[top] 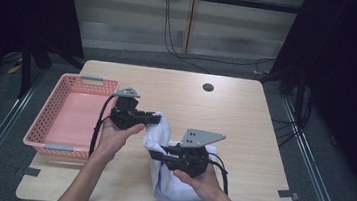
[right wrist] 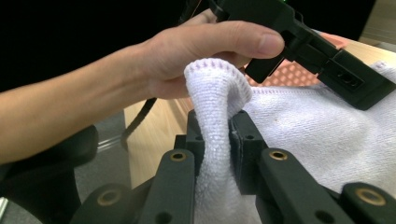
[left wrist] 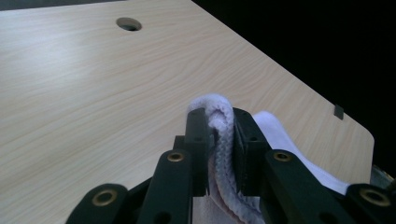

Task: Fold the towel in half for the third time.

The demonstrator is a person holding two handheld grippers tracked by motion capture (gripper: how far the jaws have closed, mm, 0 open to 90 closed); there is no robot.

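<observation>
towel [top: 178, 181]: white terry, soft, light, limp; sagged between grips
left gripper [left wrist: 219, 135]: jaws clamped on hemmed edge
right gripper [right wrist: 219, 135]: jaws clamped on bunched edge
hold: edges, well apart

— What carries everything here?
— A pale wood-grain desk [top: 244, 122] with rounded corners and a round cable hole [top: 208, 87] near its far edge.
— What lies on it, taking that hole as the mark?
— A pink latticed basket [top: 43, 126] sits well to the left of the hole, at the desk's left edge. A white towel [top: 177, 188] rests nearer the person than the hole, its lower part on the wood.
</observation>
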